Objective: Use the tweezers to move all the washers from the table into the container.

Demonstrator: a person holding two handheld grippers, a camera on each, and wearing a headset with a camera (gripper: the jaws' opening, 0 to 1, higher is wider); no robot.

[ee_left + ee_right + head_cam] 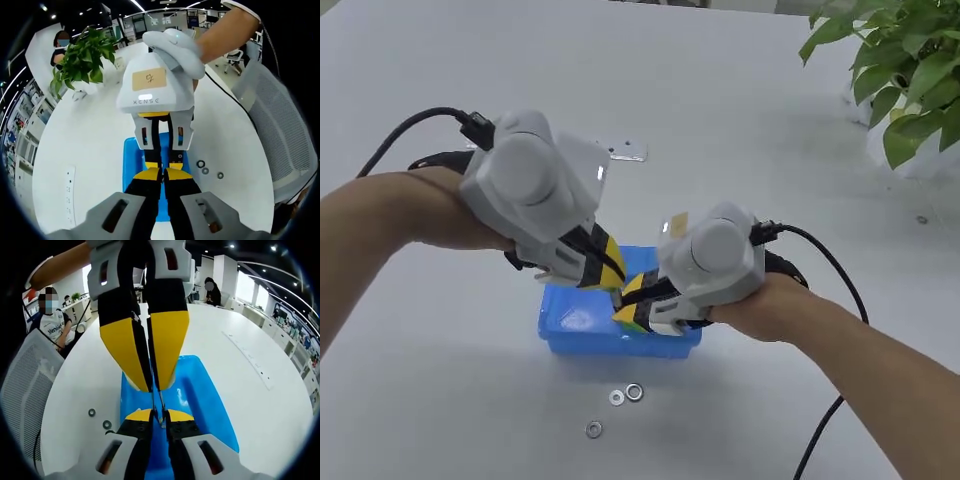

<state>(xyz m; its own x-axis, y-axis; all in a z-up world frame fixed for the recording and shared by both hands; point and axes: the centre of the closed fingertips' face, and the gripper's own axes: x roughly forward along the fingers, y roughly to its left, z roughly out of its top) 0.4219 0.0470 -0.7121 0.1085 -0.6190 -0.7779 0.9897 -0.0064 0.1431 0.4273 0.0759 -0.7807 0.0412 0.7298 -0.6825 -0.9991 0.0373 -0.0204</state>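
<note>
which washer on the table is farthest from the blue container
The lone washer, lying apart and farthest from the blue container. The other two washers lie side by side, closer to it.

Left tool [608,272] and right tool [626,304] meet tip-to-tip, both clamped shut.

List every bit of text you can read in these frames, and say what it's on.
"XENSE": on the white housing of the right gripper, in the left gripper view.
Handwritten mark on the tan sticker above it: not legible enough to quote.
Lettering on a seated person's shirt, in the right gripper view: too blurred to read.
</note>
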